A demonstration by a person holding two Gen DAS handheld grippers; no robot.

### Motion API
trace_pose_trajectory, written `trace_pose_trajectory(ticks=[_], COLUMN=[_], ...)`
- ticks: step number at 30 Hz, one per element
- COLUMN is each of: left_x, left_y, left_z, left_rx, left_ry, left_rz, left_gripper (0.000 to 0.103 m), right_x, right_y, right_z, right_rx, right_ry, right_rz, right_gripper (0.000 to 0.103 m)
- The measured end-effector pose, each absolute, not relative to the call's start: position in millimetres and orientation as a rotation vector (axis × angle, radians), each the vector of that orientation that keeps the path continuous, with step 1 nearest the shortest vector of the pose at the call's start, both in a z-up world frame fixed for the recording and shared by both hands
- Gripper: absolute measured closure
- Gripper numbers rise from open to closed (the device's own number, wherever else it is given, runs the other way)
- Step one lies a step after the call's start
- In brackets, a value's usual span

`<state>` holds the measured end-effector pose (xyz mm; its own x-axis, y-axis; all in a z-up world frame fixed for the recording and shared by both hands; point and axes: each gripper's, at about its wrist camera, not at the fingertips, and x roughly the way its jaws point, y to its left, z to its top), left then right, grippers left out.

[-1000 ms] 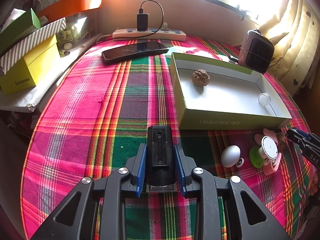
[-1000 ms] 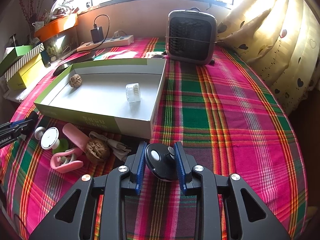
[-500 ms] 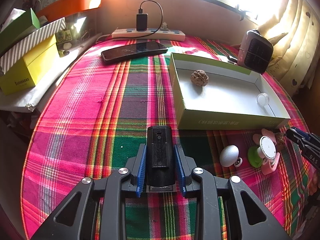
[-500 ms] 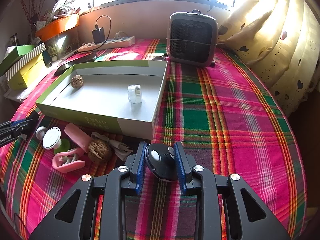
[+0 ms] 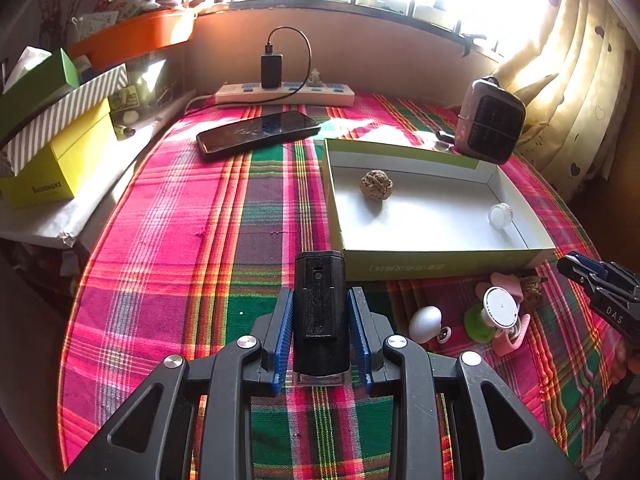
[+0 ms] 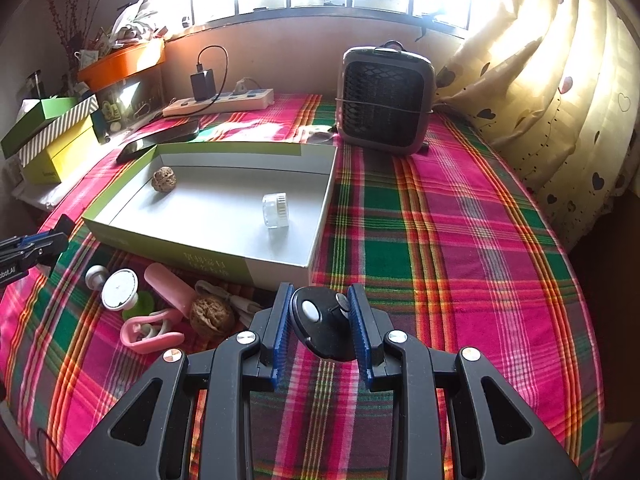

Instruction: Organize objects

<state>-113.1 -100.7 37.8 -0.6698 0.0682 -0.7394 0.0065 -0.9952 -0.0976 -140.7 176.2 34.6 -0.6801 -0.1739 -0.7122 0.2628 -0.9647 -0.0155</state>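
My left gripper (image 5: 319, 304) is shut on a black rectangular block (image 5: 319, 312), held above the plaid cloth in front of the green-rimmed open box (image 5: 440, 266). My right gripper (image 6: 320, 308) is shut on a round black device with a white button (image 6: 324, 326), just in front of the box's (image 6: 208, 258) near right corner. Inside the box lie a walnut (image 5: 376, 185) (image 6: 163, 179) and a small clear jar (image 5: 501, 215) (image 6: 275, 210). Loose items lie before the box: a white egg-shaped piece (image 5: 425, 319), a white round disc (image 6: 119, 284), pink clips (image 6: 150, 332), a second walnut (image 6: 211, 315).
A phone (image 5: 258, 134) and a power strip with charger (image 5: 284, 94) lie at the back. A small heater (image 6: 386, 98) stands at the back right. Stacked boxes (image 5: 52, 152) sit at the left, curtains (image 6: 560, 92) at the right.
Both grippers have risen and drawn back slightly with their objects still held; the box and loose items appear a little farther away. Nothing on the table moved.
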Motion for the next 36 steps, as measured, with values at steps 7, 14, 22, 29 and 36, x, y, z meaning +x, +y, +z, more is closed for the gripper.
trace_pose_trajectory(ticks=[7, 14, 22, 29, 36], left_x=[-116.1, -126.8, -142.2, -159.5, -177.0], left_y=[-93.0, -83.1, -72.8, -66.7, -61.9], left_z=[53.1, 62.7, 64.6, 62.8, 57.2], left_rx=[-1.206, -1.167, -1.164, -1.18, -1.197], left_ry=[-0.119, -0.09, -0.073, -0.068, -0.061], left_rz=[2.819, 2.8, 2.762, 2.731, 2.712], left_gripper=[0.078, 0.078, 0.078, 0.078, 0.078], right_x=[-143.2, -153.6, -171.1, -193.5, -221.8], right_y=[172.6, 162.8, 145.5, 132.2, 117.2], right_z=[48.1, 62.4, 70.3, 70.3, 63.5], right_rx=[1.071, 1.022, 0.99, 0.992, 1.02], right_ry=[0.185, 0.204, 0.234, 0.25, 0.28], right_rz=[-2.674, -2.658, -2.624, -2.595, -2.568], right_gripper=[0.074, 0.074, 0.074, 0.074, 0.074])
